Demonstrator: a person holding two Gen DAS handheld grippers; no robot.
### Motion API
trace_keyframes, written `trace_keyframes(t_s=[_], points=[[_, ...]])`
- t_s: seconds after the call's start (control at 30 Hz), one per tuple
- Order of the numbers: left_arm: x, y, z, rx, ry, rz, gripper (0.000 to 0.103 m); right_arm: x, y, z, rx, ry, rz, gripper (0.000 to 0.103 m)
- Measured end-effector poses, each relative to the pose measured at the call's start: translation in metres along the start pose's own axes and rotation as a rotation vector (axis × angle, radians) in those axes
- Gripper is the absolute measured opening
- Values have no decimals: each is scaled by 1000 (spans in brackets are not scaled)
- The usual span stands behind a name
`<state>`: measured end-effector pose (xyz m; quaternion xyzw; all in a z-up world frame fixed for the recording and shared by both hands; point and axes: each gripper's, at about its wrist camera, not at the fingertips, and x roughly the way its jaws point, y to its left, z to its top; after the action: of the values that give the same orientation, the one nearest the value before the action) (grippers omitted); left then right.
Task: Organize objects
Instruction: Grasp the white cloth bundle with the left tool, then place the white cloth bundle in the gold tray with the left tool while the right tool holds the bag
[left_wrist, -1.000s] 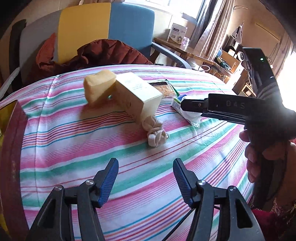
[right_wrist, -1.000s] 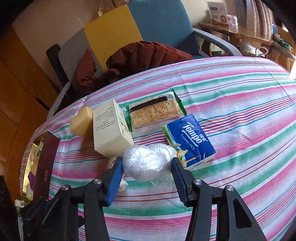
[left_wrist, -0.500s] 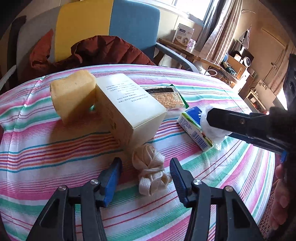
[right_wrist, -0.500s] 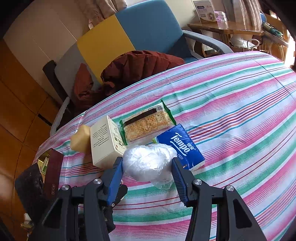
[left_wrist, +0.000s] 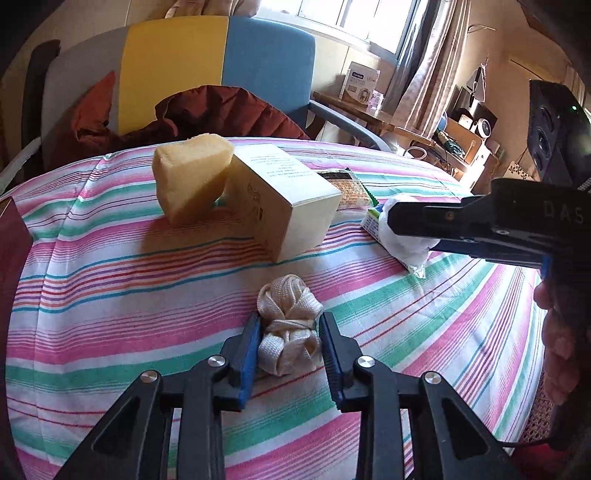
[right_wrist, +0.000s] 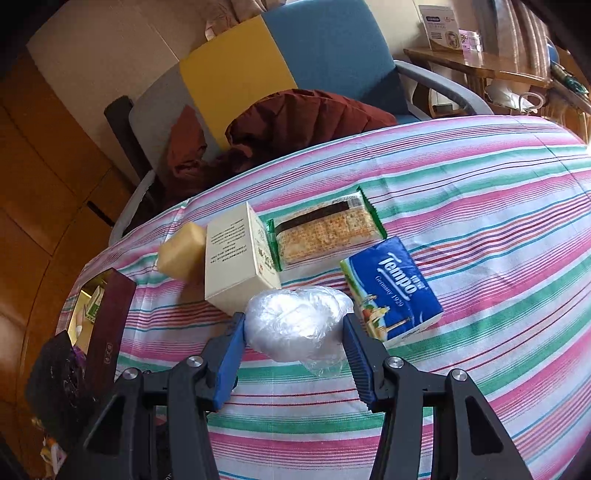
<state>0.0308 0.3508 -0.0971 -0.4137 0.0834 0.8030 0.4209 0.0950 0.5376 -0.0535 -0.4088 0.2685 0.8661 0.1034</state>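
My left gripper (left_wrist: 289, 345) is shut on a knotted cream cloth strap bundle (left_wrist: 288, 325) that rests on the striped tablecloth (left_wrist: 110, 295). My right gripper (right_wrist: 293, 341) is shut on a ball of clear plastic wrap (right_wrist: 295, 325), held above the cloth; it also shows in the left wrist view (left_wrist: 404, 236). On the table lie a yellow sponge block (left_wrist: 190, 182), a cream carton (left_wrist: 284, 199), a cracker pack (right_wrist: 327, 230) and a blue Tempo tissue pack (right_wrist: 391, 291).
A dark red box (right_wrist: 109, 328) sits at the table's left edge. A yellow, blue and grey chair (left_wrist: 221, 74) with a maroon jacket (left_wrist: 221, 114) stands behind the table. A wooden side table (right_wrist: 480, 70) with boxes is at the back right.
My left gripper moved forward over the strap bundle and closed on it. My right gripper kept hold of the plastic ball and pulled back a little, higher above the table.
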Motion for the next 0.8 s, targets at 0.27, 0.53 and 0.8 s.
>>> trace_keyframes(t_s=[0.27, 0.53, 0.8], points=[[-24, 9, -21, -6, -25, 8, 31, 17, 20, -13, -92, 52, -15, 53], [-53, 19, -45, -2, -34, 18, 31, 25, 40, -22, -193, 60, -16, 53], [-99, 37, -60, -29, -68, 23, 31, 32, 66, -38, -288, 83, 8, 53]])
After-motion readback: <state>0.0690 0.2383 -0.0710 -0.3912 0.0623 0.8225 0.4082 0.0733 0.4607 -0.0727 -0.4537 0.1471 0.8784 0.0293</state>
